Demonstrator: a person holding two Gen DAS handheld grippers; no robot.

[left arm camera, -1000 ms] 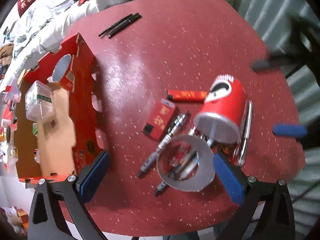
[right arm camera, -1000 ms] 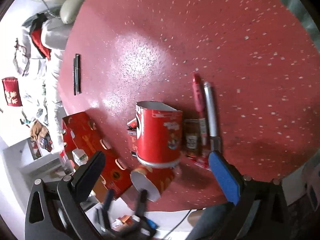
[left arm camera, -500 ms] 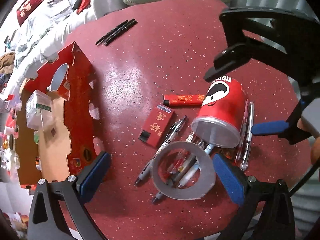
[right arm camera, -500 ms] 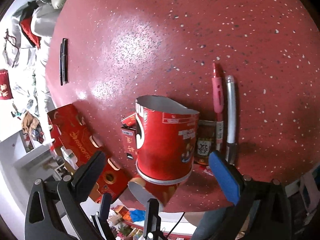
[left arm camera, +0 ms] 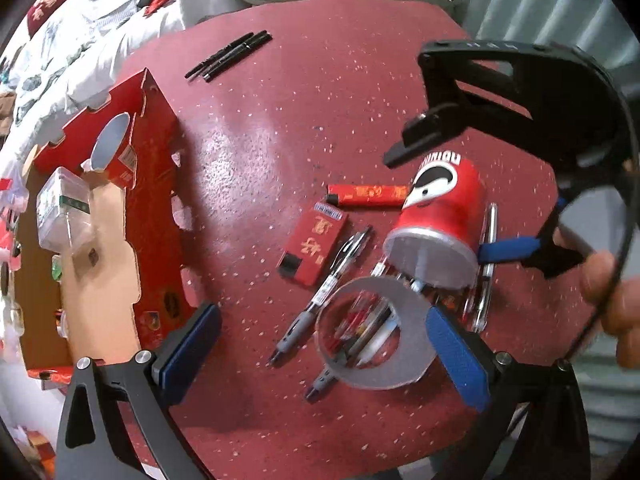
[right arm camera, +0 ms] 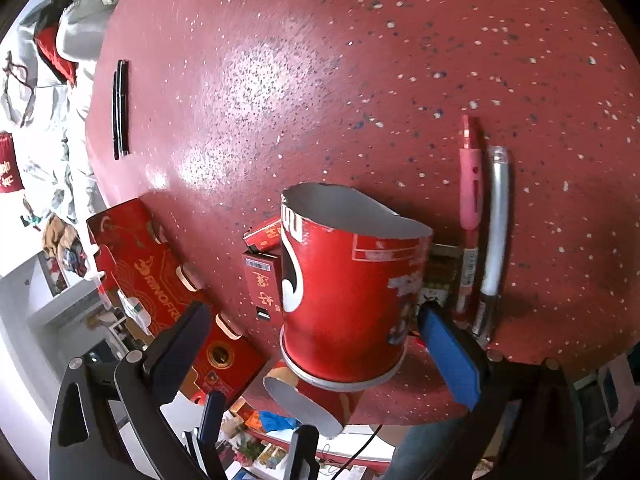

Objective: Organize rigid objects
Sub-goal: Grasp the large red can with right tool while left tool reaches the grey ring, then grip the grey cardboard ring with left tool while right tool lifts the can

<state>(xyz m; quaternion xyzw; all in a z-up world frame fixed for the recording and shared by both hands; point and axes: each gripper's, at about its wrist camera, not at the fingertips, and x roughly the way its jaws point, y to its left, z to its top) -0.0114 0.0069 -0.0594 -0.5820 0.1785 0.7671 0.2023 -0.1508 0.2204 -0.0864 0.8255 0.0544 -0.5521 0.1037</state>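
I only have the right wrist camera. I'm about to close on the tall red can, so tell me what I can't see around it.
Observer: In the left wrist view, the short cut can next to the tall red can has several pens inside.
Operator: Report anything loose behind the tall can.
Observer: A grey-grip pen lies on the table between the short can and a red packet.
Operator: Check the cardboard tray.
Observer: A clear plastic box sits inside the cardboard tray.
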